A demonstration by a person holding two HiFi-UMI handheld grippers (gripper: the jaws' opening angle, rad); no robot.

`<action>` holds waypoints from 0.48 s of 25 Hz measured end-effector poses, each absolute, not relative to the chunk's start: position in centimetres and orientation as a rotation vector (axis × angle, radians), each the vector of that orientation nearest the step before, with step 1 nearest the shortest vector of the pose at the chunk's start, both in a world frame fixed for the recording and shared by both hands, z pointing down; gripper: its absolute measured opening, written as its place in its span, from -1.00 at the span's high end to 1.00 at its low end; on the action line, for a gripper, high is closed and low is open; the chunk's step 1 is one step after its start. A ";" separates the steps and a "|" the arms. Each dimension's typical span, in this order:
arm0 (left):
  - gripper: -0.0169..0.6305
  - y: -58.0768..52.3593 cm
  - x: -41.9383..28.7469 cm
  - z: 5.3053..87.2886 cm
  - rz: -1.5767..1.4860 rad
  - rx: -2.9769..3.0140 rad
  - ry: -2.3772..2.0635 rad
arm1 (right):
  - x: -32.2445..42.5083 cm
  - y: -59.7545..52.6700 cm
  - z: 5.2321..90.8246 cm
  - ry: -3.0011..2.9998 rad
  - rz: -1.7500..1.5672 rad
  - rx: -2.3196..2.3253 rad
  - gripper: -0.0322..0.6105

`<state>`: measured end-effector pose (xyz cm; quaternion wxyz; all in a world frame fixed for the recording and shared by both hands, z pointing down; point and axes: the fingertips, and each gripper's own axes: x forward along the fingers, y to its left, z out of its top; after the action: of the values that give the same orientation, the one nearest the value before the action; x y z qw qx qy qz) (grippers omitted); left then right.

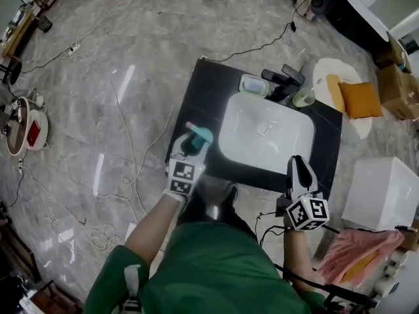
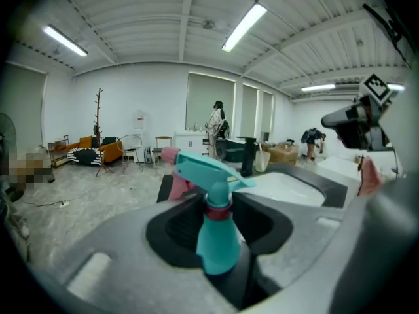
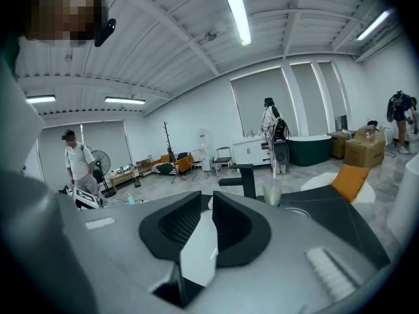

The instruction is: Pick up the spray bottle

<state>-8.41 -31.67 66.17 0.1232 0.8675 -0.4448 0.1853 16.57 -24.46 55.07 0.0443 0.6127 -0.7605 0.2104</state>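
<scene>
- At the counter's [image 1: 204, 89] left edge, 9 o'clock of the sink [image 1: 262, 144], the bottle [image 1: 200, 135] stood upright.
- Left gripper [image 1: 189, 146] was clenched on the bottle's body, just under the collar.
- Right gripper [image 1: 300, 166] sat at 5 o'clock of the sink, jaws nearly together, holding nothing.
- Step judged: grasp made. Could not tell whether the base had cleared the counter.
- Next move would need a straight lift with a firm squeeze, since the tapered body might slip.

Seemingly an open studio hall: glossy grey stone floor [image 1: 144, 38], loose white cables [image 1: 105, 237], free-standing black counter [image 1: 200, 100] with white rectangular basin [image 1: 265, 136].
</scene>
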 end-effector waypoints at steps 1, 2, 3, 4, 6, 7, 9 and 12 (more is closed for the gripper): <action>0.54 -31.6 -8.4 66.1 0.542 2.528 -1.299 | 16.7 -24.3 55.0 -2.326 0.641 1.874 0.73; 0.54 -31.5 -8.4 66.1 0.543 2.524 -1.300 | 16.8 -24.2 54.8 -2.328 0.639 1.877 0.73; 0.54 -31.5 -8.4 66.0 0.542 2.522 -1.302 | 16.9 -24.1 54.7 -2.329 0.637 1.879 0.73; 0.54 -31.4 -8.4 65.8 0.540 2.521 -1.304 | 16.9 -24.0 54.5 -2.331 0.634 1.882 0.73; 0.54 -31.3 -8.5 65.3 0.532 2.520 -1.307 | 17.0 -23.8 54.1 -2.334 0.628 1.885 0.73; 0.54 -31.3 -8.5 65.1 0.527 2.520 -1.309 | 17.1 -23.7 53.9 -2.336 0.626 1.886 0.73; 0.54 -31.2 -8.3 64.6 0.520 2.525 -1.314 | 17.2 -23.6 53.8 -2.342 0.622 1.886 0.73; 0.54 -31.3 -8.1 64.0 0.519 2.529 -1.322 | 17.3 -23.6 53.6 -2.353 0.614 1.886 0.73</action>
<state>-8.14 -31.25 64.01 0.1204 0.8655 -0.4525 0.1777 17.32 -23.55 53.57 0.0320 0.6126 -0.7642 0.1992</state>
